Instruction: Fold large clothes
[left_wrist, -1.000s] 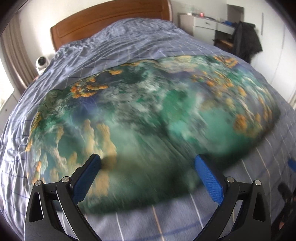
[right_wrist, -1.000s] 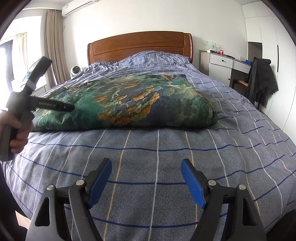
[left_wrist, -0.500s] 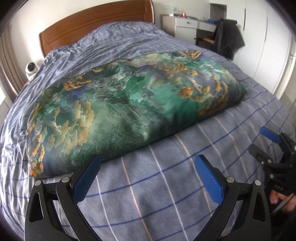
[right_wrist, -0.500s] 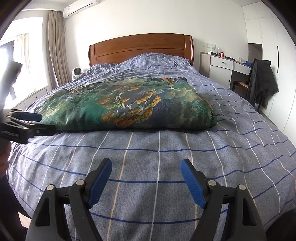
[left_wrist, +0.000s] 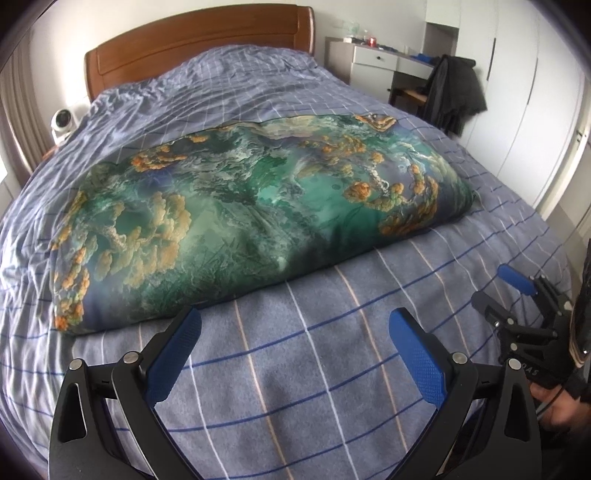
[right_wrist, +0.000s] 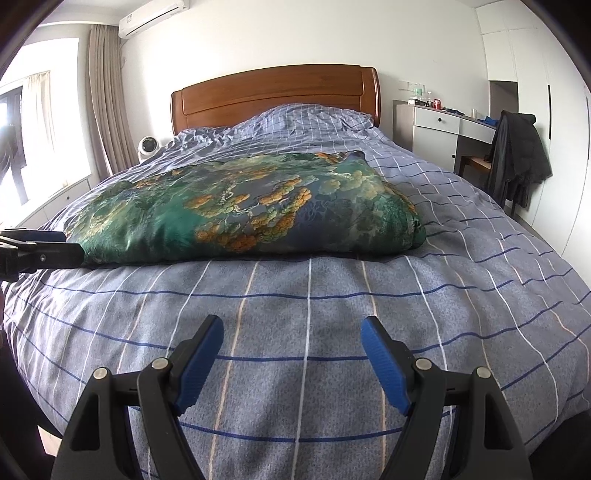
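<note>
A large green cloth with orange and blue pattern lies folded in a thick bundle across the middle of the bed; it also shows in the right wrist view. My left gripper is open and empty, held just short of the bundle's near edge. My right gripper is open and empty above the bedspread, further from the bundle. The right gripper also shows at the right edge of the left wrist view, and the left gripper at the left edge of the right wrist view.
The bed has a blue checked bedspread and a wooden headboard. A white desk and a chair with a dark jacket stand to the right. A small white fan sits left of the headboard. Window curtains hang left.
My left gripper has pulled back from over the cloth toward the foot of the bed, empty. The right gripper has barely moved. The cloth lies still.
</note>
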